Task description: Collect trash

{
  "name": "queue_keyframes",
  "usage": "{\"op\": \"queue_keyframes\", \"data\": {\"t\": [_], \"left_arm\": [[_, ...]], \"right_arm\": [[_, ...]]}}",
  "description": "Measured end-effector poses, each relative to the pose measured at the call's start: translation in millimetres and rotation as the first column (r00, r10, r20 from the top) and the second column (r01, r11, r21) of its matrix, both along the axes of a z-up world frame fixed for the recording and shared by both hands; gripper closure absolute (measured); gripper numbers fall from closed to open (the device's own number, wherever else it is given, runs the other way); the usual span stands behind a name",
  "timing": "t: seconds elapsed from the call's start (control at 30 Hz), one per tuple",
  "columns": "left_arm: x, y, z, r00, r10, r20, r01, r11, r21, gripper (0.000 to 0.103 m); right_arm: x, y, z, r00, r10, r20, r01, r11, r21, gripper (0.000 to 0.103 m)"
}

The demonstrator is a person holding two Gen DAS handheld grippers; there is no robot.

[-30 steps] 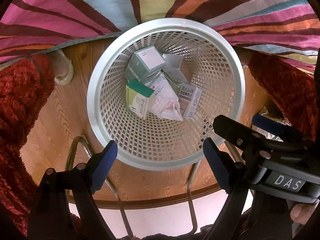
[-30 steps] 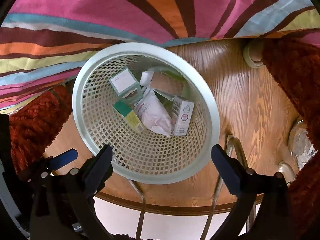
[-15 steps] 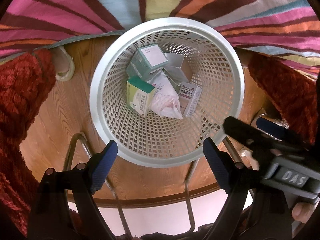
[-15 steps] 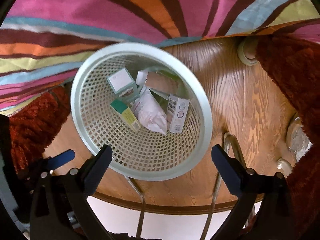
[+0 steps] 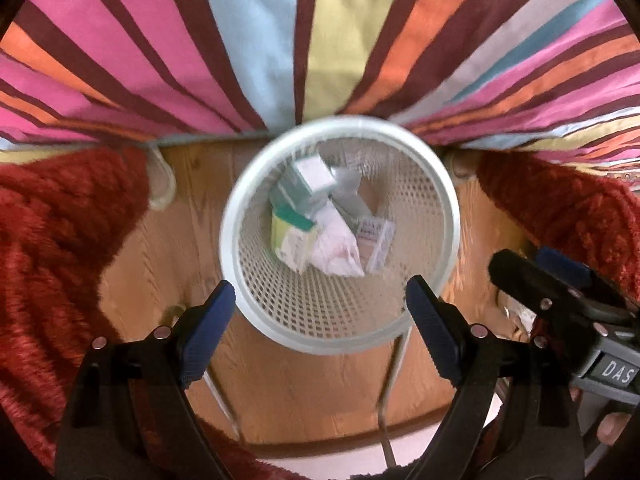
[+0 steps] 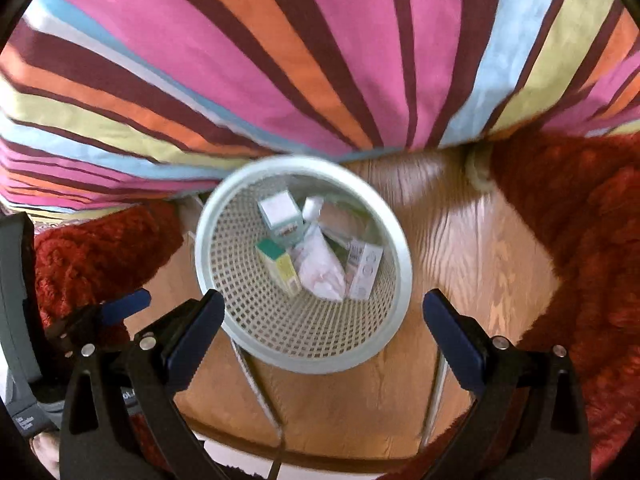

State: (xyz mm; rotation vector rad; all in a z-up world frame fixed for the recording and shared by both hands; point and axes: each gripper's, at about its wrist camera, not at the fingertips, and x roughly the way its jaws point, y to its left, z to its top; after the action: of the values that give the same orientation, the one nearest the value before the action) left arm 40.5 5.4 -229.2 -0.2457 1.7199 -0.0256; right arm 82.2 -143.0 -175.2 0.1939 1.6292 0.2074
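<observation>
grippers: my left gripper (image 5: 316, 312) and right gripper (image 6: 324, 322) both gape wide, holding nothing
bin: white mesh plastic wastebasket (image 5: 450, 216) mid-frame, cartons and crumpled paper inside
tip: I'd lift straight clear, then scan the wooden floor (image 6: 460, 248) for leftovers

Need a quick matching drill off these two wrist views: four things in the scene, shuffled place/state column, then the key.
Column 1
1. white mesh basket
2. green-topped box
3. striped fabric
4. left gripper

Column 2
A. jaws open, nothing between the pads
B. lies inside among other packaging
C. stands on the wooden surface, holds the trash
D. spreads behind the basket, across the top of both views

Pairs: 1-C, 2-B, 3-D, 4-A
</observation>
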Motion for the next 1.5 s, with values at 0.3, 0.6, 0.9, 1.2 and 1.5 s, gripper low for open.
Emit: {"op": "queue_keyframes", "data": {"t": [0.3, 0.6, 0.9, 1.2, 1.5], "left_arm": [[3, 0, 58, 0.969, -0.049, 0.241, 0.022, 0.993, 0.114, 0.018], [5, -2, 89, 0.920, -0.079, 0.384, 0.017, 0.987, 0.162, 0.018], [2, -1, 112, 0.874, -0.079, 0.480, -0.005, 0.985, 0.171, 0.018], [2, 7, 136, 0.834, -0.057, 0.549, -0.050, 0.983, 0.179, 0.018], [7, 17, 164, 0.796, -0.015, 0.605, -0.103, 0.982, 0.159, 0.018]], "right_arm": [[-3, -7, 45, 0.976, -0.018, 0.218, 0.015, 1.000, 0.017, 0.008], [-7, -3, 80, 0.915, 0.037, 0.401, -0.030, 0.999, -0.023, 0.008], [-9, -10, 102, 0.864, 0.023, 0.503, 0.000, 0.999, -0.047, 0.008], [-12, -12, 123, 0.827, 0.010, 0.562, 0.023, 0.998, -0.051, 0.008], [-14, -15, 155, 0.762, 0.019, 0.647, 0.036, 0.997, -0.071, 0.008]]}}
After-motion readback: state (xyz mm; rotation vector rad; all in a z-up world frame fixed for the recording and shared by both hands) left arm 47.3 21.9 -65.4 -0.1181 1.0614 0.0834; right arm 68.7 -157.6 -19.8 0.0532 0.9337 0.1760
